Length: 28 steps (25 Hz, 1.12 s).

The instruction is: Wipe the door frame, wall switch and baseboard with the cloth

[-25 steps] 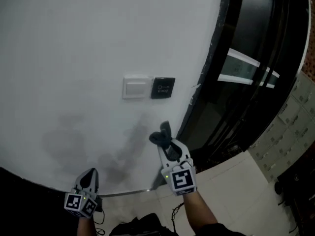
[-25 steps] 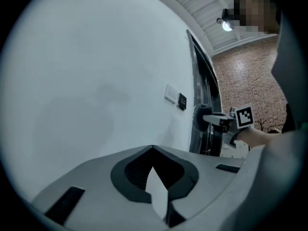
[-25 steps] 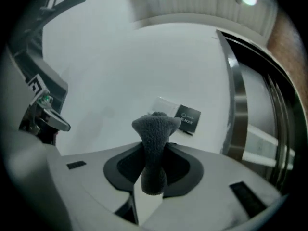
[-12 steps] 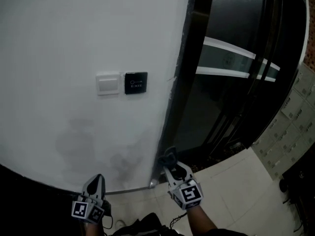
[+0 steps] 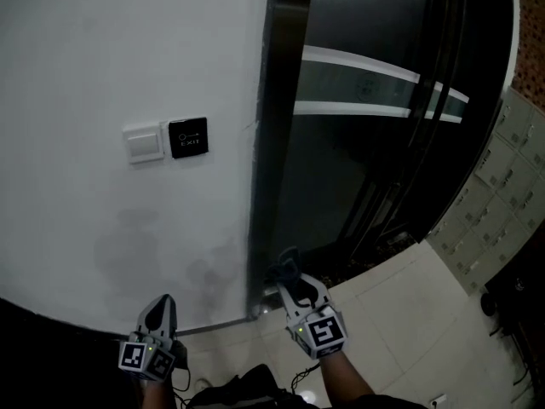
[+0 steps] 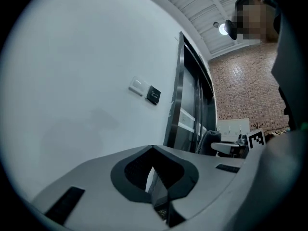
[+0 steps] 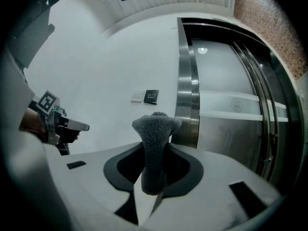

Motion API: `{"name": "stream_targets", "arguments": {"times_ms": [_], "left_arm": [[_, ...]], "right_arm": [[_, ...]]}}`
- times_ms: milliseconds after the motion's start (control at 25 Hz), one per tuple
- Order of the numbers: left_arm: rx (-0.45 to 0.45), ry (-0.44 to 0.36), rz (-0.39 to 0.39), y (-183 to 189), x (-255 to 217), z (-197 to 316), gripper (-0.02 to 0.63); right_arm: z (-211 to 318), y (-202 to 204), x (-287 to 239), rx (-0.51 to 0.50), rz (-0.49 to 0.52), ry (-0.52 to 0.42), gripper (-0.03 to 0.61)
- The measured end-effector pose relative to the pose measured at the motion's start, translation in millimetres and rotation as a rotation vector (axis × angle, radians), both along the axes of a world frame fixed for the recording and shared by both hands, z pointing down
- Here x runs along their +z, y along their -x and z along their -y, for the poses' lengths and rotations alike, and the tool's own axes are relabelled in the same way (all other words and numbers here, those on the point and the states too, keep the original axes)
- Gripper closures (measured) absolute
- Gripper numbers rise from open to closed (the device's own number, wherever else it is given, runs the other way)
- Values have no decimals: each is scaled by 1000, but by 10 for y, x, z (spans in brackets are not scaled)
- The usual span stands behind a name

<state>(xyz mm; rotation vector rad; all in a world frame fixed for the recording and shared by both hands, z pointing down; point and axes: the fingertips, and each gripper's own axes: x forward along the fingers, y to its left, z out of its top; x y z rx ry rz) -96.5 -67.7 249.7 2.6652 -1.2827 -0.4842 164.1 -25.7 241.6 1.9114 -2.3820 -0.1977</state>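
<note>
My right gripper (image 5: 286,271) is shut on a grey fleecy cloth (image 5: 282,262), whose wad sticks out past the jaws (image 7: 154,129). It hovers low, in front of the foot of the steel door frame (image 5: 271,143). The white wall switch (image 5: 142,143) and a black exit plate (image 5: 188,137) sit on the wall up to the left, well away from the cloth. Low at the left, my left gripper (image 5: 161,307) is shut with nothing in it, close to the dark baseboard (image 5: 51,326). From the right gripper view the door frame (image 7: 187,100) stands just behind the cloth.
Right of the frame is a dark glass door (image 5: 375,126) with pale horizontal bands. Beige floor tiles (image 5: 409,305) spread at the lower right. A thin metal strip (image 5: 217,325) runs along the wall's foot. A brick wall (image 6: 245,90) shows beyond the doorway.
The view has swung to the right, so the switch has slid left and the door fills more of the picture. My right gripper with the cloth has dropped from the wall to the frame's foot.
</note>
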Motion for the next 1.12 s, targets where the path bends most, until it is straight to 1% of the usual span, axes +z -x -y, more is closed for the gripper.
{"name": "stream_targets", "arguments": {"times_ms": [80, 160, 280, 400, 480, 520, 600, 680, 760, 840, 920, 1040, 1120], "left_arm": [[10, 11, -5, -142, 21, -29, 623], [28, 17, -4, -314, 46, -105, 623], [60, 23, 15, -578, 131, -258, 623], [44, 25, 47, -746, 152, -328, 623], [68, 30, 66, -815, 182, -342, 623], [87, 28, 71, -841, 191, -337, 623], [112, 27, 72, -890, 198, -284, 623], [120, 42, 81, -928, 210, -191, 623], [107, 45, 103, -889, 203, -52, 623], [81, 21, 126, -802, 127, 99, 623], [67, -6, 134, -727, 27, 197, 623], [18, -44, 117, -528, -115, 283, 623], [-10, -34, 88, -341, -88, 360, 623]], "right_arm": [[-65, -93, 12, -2, 2, 1, 483], [-146, -180, -7, -15, -28, -3, 483], [-311, -337, -48, -35, -137, 0, 483], [-401, -529, -84, -41, -230, 8, 483], [-326, -608, -146, -28, -291, 14, 483], [-235, -636, -207, -17, -337, 8, 483], [25, -689, -453, 11, -442, -34, 483], [306, -709, -835, 43, -493, -81, 483], [574, -689, -1200, 70, -545, -114, 483], [794, -638, -1521, 94, -624, -139, 483], [957, -590, -1796, 115, -695, -178, 483], [1160, -503, -2113, 155, -823, -239, 483], [1326, -445, -2218, 181, -931, -270, 483]]}}
